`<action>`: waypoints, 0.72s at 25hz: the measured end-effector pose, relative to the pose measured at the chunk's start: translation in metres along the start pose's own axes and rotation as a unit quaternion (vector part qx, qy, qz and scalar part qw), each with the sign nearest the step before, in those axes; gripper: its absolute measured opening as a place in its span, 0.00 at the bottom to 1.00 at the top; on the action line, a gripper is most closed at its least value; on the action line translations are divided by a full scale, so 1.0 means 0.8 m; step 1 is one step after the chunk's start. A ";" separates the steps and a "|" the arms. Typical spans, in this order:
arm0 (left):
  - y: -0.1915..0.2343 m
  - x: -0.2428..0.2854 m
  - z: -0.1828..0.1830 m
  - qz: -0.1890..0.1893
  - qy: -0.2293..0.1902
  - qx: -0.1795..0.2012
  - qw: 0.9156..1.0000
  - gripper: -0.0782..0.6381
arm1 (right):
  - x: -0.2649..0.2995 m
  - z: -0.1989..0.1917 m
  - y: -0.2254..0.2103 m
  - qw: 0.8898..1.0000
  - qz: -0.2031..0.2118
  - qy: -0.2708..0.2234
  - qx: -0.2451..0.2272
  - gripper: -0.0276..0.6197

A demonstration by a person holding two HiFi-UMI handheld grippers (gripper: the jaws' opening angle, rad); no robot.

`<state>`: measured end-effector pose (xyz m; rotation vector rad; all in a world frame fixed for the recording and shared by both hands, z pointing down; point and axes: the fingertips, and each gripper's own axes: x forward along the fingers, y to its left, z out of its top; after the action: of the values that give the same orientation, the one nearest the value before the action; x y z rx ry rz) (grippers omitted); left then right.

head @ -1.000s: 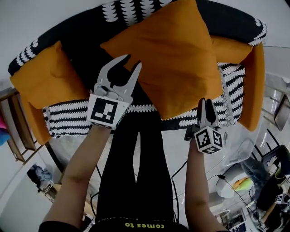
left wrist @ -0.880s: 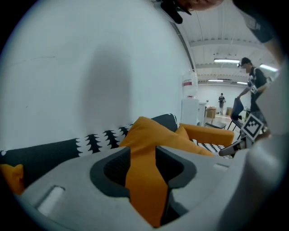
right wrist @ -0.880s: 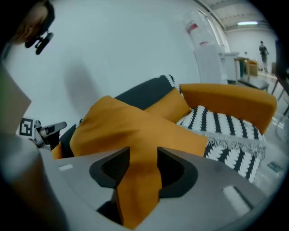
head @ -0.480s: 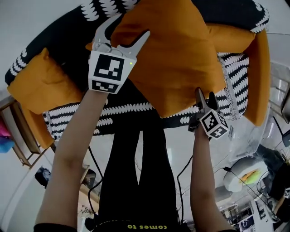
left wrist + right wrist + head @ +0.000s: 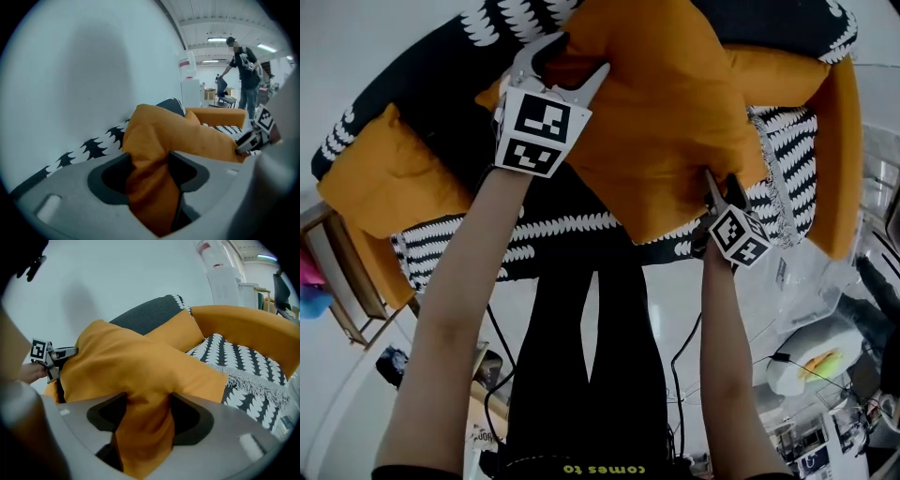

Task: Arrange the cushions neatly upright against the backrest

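Observation:
A big orange cushion [image 5: 666, 122] stands tilted on the black-and-white sofa seat [image 5: 450, 248], in front of the dark backrest [image 5: 431, 103]. My left gripper [image 5: 567, 66] has the cushion's upper left corner [image 5: 154, 140] between its jaws, which are closing and pinch the fabric. My right gripper [image 5: 722, 187] is at the cushion's lower right edge [image 5: 140, 380]; its jaws are closing too, with a fold of fabric pressed between them. A second orange cushion [image 5: 389, 173] leans at the sofa's left end. A smaller one [image 5: 773, 75] sits behind at the right.
An orange armrest [image 5: 844, 159] bounds the sofa on the right. A wooden shelf [image 5: 328, 272] stands left of the sofa, and cables and clutter [image 5: 811, 352] lie on the floor at the right. A person [image 5: 243, 70] stands far off by a water dispenser [image 5: 190, 84].
My left gripper rose from beside the cushion to its upper left corner and took it between its jaws. The right gripper moved up onto the lower edge. The cushion shifted upward.

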<state>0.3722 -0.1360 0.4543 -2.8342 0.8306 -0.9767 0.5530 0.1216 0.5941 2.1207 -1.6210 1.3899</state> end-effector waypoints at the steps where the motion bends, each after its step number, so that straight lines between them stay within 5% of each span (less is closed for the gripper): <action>1: -0.003 -0.003 -0.001 0.000 0.002 0.005 1.000 0.46 | -0.003 0.002 -0.001 1.000 -0.003 -0.004 0.003 0.48; 6: -0.008 -0.022 0.004 0.001 -0.002 0.018 1.000 0.27 | -0.019 0.013 0.004 0.999 -0.008 -0.035 0.002 0.09; 18: 0.021 -0.127 -0.028 0.041 -0.010 -0.105 0.994 0.15 | -0.069 0.046 0.063 0.994 0.047 -0.099 0.024 0.07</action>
<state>0.2840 -0.0971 0.4117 -2.9480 1.0992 -0.8973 0.5330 0.1172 0.5131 2.3007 -1.7988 1.2917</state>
